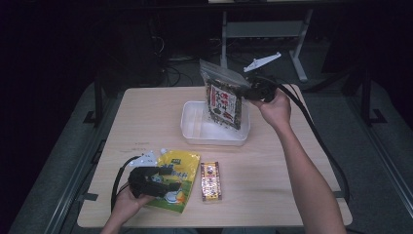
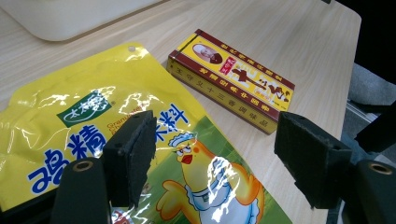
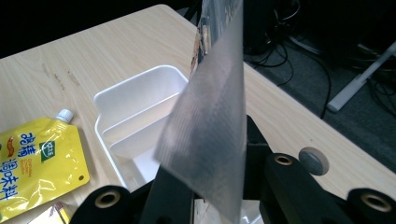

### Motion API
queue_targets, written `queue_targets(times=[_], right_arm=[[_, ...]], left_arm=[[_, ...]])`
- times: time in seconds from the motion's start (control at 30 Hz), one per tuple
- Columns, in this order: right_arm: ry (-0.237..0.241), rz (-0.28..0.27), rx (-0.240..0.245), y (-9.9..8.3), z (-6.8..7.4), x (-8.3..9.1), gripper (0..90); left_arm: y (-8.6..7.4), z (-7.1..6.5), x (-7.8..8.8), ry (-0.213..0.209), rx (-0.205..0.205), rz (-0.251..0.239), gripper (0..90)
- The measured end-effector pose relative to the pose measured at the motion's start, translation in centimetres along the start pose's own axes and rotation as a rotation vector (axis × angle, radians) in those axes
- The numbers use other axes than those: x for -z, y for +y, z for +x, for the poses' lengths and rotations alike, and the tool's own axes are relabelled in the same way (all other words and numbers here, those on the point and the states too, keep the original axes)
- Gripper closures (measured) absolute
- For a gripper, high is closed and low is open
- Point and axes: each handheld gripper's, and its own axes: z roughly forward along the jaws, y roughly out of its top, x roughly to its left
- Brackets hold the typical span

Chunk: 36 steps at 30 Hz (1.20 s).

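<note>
**Clear packet hangs over the white tub, ready to go in**

The wooden surface [image 1: 146, 112] carries a white plastic tub [image 1: 192, 130] toward its far side and two packs near the person's edge. Judging by how things lie, the job is loading snack and seasoning packs into the tub, and the step in hand is the first drop.

The right hand-held gripper [image 1: 249, 91] is clamped on the top edge of a clear packet [image 1: 224, 100] with a dark printed label. The packet hangs tilted, its lower end over the tub's opening; whether it touches the tub floor I cannot tell. In the right gripper view the packet's clear film [image 3: 210, 130] rises between the two jaws, which are pressed nearly together on it.

The left hand-held gripper [image 1: 163, 184] rests low over the yellow spouted pouch [image 1: 182, 168], jaws spread wide with nothing between them; the left gripper view shows the pouch's print just under the pads [image 2: 133, 156]. A small red-and-yellow box [image 1: 210, 181] lies just beside the pouch, on its right.

The next move, as I judge it, calls for lowering the packet until it rests inside the tub, then parting the right jaws. The pouch looks the likely next pick; flat and slippery, it may need an edge grip.
</note>
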Motion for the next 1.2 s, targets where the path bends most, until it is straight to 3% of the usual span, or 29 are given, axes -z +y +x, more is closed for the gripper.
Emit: queue_targets(times=[0.47, 0.83, 1.2], right_arm=[[0.04, 0.014, 0.035, -1.2, -1.3, -0.2, 78.3], [0.055, -0.007, -0.024, -2.1, -2.9, -0.4, 76.7], [0.04, 0.004, -0.098, -3.2, -3.6, 0.8, 54.3]], left_arm=[[0.0, 0.1, 0.0, -0.004, 0.004, -0.001, 28.2], [0.0, 0.1, -0.2, -0.004, 0.008, -0.002, 27.9], [0.1, 0.2, -0.2, 0.005, 0.004, -0.004, 27.6]])
